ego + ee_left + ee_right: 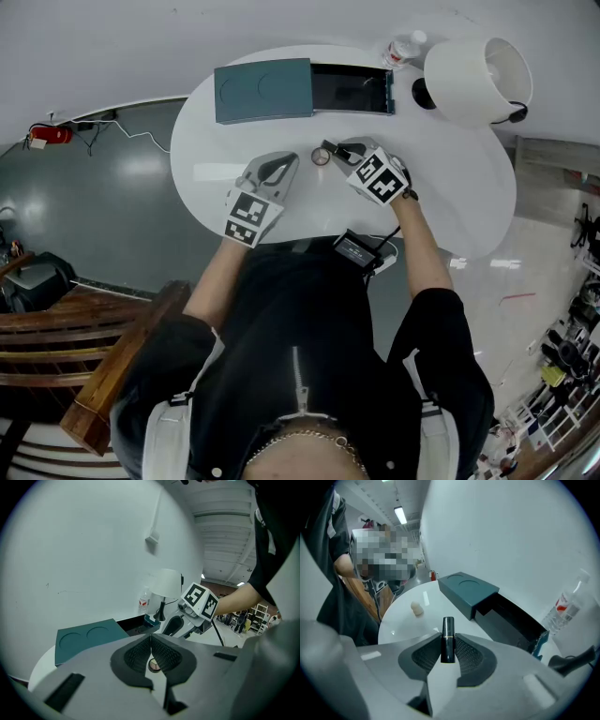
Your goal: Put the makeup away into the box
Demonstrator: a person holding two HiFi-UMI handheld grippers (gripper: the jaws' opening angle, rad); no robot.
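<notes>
My right gripper [447, 644] is shut on a black lipstick [447, 637] that stands upright between its pads, held above the white table. In the head view this gripper [331, 151] hangs near the table's middle, in front of the teal box. The box has its lid part [262, 91] on the left and an open dark drawer [352, 89] on the right. A small round compact [321, 157] lies on the table between the two grippers. My left gripper [284, 162] rests low, jaws shut with nothing held; the compact [153, 666] shows just beyond its pads.
A white lamp [478, 80] and a water bottle [403, 49] stand at the table's far right, beside the drawer. A small beige object [416, 609] lies on the table [450, 197] away from the box. A black device [356, 249] with a cable sits at the near edge.
</notes>
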